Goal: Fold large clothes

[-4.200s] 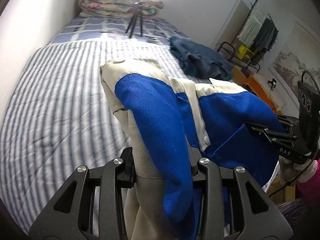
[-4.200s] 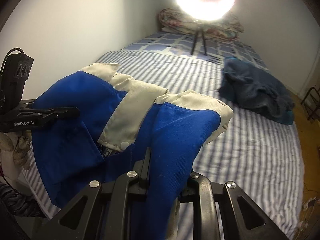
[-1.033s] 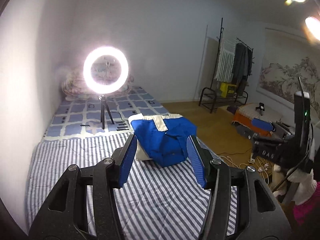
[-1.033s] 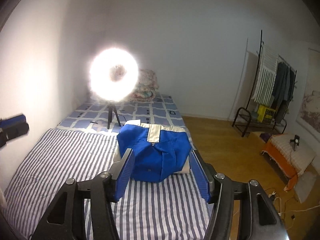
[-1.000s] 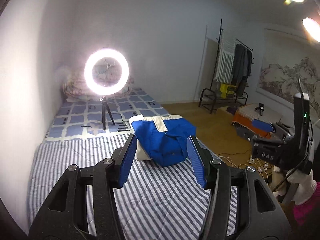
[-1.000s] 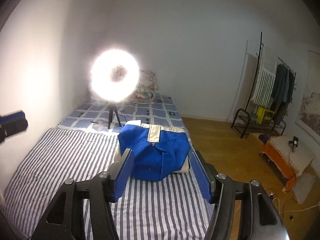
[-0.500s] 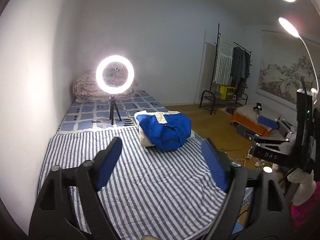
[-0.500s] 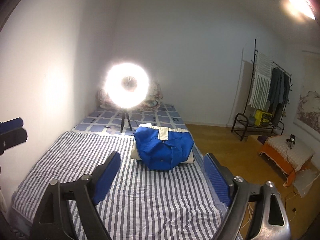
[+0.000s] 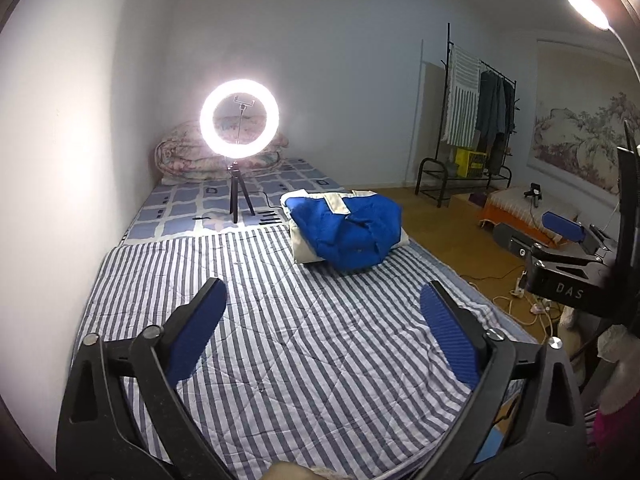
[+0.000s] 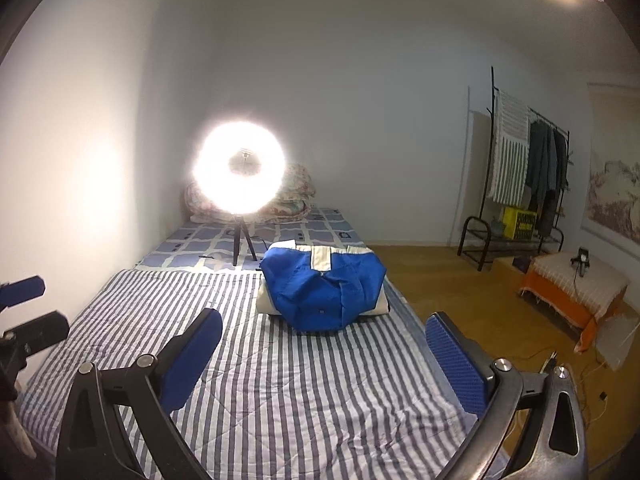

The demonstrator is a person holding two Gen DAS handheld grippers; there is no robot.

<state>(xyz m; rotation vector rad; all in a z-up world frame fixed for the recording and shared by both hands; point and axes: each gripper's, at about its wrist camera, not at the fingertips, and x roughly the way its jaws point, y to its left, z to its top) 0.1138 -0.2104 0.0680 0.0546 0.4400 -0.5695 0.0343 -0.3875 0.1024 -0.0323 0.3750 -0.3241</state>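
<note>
A blue and cream jacket [image 9: 346, 232] [image 10: 324, 292] lies folded in a bundle on the striped bed [image 9: 304, 340] [image 10: 280, 380], near its right edge. My left gripper [image 9: 324, 300] hangs over the near part of the bed, well short of the jacket; its jaws are opening wide and nothing is between them. My right gripper [image 10: 324, 332] is likewise back from the jacket, jaws opening wide and empty. The right gripper also shows at the right edge of the left wrist view [image 9: 560, 236], and the left gripper at the left edge of the right wrist view [image 10: 24, 312].
A lit ring light on a tripod [image 9: 239, 128] [image 10: 239, 168] stands on the bed behind the jacket, with a rolled quilt [image 9: 184, 160] by the wall. A clothes rack [image 9: 476, 120] and a low orange-covered table [image 10: 576, 284] stand on the wooden floor to the right.
Both grippers have let go of the jacket, drawn back from it and dropped lower. Their jaws have spread from half open to wide over the last second.
</note>
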